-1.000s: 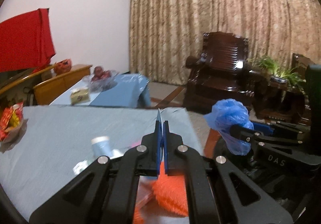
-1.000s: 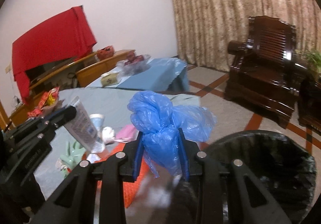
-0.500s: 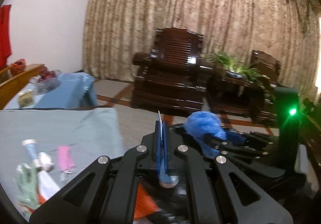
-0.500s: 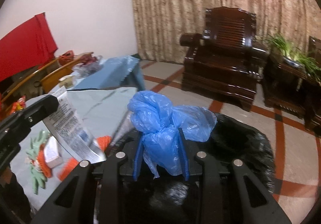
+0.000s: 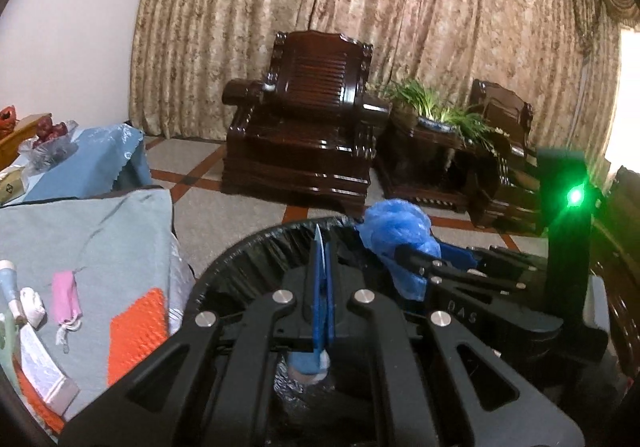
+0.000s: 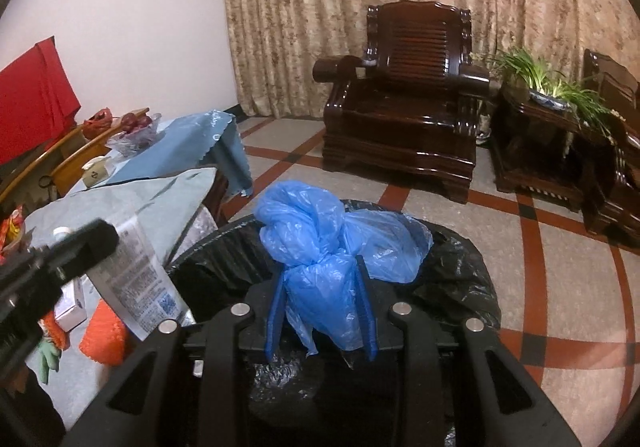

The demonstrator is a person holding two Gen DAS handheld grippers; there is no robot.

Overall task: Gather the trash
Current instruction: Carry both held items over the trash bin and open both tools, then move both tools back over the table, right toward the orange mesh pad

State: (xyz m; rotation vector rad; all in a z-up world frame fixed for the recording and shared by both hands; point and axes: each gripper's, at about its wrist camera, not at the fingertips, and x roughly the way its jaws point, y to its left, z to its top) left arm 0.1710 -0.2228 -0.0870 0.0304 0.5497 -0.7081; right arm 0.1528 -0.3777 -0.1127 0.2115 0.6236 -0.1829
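Both claws are held over the bin (image 6: 452, 247), lined with a black bag, so that whatever is let go falls inside. The right claw (image 6: 322, 303) is set around a crumpled blue bag (image 6: 320, 231); its jaws have just been opening, the bag between them and not yet dropped. The left claw (image 5: 321, 287) is clamped on a flattened printed tube (image 6: 136, 271), hanging cap-down. Compared with a second ago, both claws are seen carried off the tabletop (image 5: 80, 231) to the bin. An orange net (image 5: 138, 327) and a pink pouch (image 5: 66, 297) are left on the tabletop.
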